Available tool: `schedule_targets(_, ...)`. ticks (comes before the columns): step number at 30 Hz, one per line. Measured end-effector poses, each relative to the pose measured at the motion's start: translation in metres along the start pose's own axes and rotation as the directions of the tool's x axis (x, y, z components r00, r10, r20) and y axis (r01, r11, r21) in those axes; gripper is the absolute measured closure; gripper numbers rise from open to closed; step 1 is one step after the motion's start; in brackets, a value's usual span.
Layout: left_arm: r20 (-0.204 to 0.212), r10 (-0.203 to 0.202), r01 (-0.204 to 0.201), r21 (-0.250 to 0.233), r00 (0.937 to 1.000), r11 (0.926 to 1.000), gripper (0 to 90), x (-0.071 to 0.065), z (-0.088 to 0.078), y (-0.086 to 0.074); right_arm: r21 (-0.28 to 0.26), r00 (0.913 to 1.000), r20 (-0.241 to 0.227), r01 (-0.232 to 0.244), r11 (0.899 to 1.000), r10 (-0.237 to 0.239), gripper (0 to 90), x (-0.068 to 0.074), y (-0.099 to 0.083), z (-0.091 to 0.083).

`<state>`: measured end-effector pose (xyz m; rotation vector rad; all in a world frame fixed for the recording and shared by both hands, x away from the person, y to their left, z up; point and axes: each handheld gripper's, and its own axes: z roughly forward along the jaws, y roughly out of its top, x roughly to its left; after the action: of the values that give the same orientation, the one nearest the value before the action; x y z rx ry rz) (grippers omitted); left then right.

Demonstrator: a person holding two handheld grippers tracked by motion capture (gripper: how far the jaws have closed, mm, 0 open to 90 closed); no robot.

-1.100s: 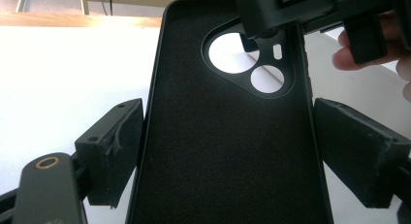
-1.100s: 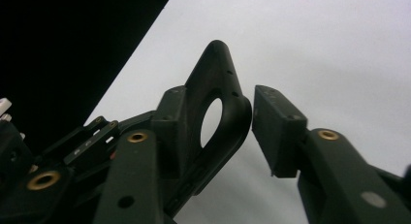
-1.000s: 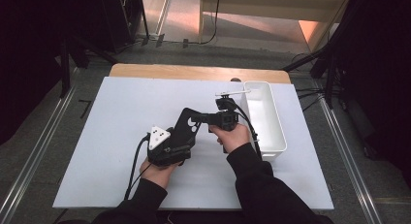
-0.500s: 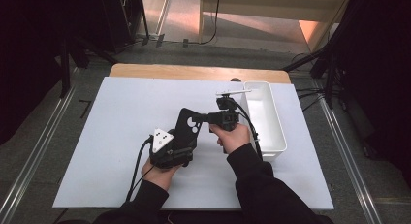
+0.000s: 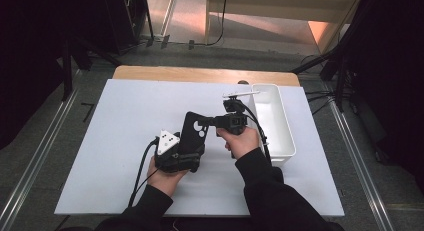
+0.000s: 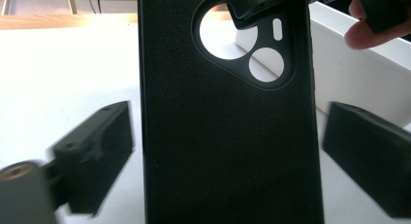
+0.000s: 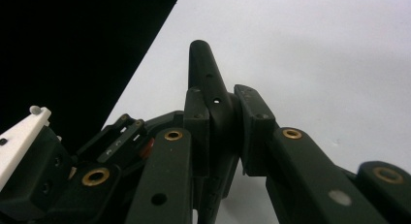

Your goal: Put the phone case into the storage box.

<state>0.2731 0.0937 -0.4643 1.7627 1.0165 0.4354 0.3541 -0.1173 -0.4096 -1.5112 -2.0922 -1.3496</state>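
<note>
From above, both hands met over the middle of the white counter, with a black phone case held up between them, well above the surface and just left of the white bin. The left hand-held gripper sat under the case's lower end; the right hand-held gripper reached in from the right at its upper edge.

The left gripper view gave what the high view could not: the case stood upright between the two black jaws, each clear of its side edges with counter showing in the gaps. Those jaws had just been opening, so they stood wide and pressed on nothing. The camera cut-out sat at the case's top, where the right hand-held gripper bit, with a fingertip and the bin behind.

The right gripper view showed the grip itself: its hand-held gripper closed tight on the case's thin edge, both pads pressed flat against it, the counter beyond.
</note>
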Motion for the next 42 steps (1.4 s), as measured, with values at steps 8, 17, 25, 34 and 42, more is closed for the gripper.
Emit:
schedule_targets(8, 0.06, -0.02, 0.018, 0.033, 0.998, 0.9993, 2.0, 0.002, -0.005, 0.007, -0.03, 0.9984, 0.035, 0.045, 0.999, -0.044, 74.9, 0.005, 0.002, -0.008)
schedule_targets(17, 0.132, -0.053, 0.04, 0.095, 0.9898, 0.9947, 3.4, 0.014, -0.01, 0.016, -0.065, 0.9897, 0.1, 0.11, 0.992, -0.103, 74.8, 0.006, 0.005, -0.018)
schedule_targets(25, 0.182, -0.041, 0.011, 0.162, 0.9825, 0.9867, 6.6, 0.021, -0.013, 0.024, -0.09, 0.9763, 0.121, 0.191, 0.978, -0.179, 74.8, 0.004, 0.005, -0.027)
schedule_targets(34, 0.237, -0.047, -0.016, 0.257, 0.9705, 0.9663, 6.8, 0.029, -0.01, 0.027, -0.081, 0.9437, 0.122, 0.318, 0.945, -0.307, 74.8, 0.006, 0.004, -0.035)
schedule_targets(42, 0.259, -0.048, -0.025, 0.273, 0.9646, 0.9617, 15.0, 0.036, -0.016, 0.035, -0.07, 0.9108, 0.086, 0.41, 0.91, -0.404, 74.7, 0.006, 0.003, -0.044)
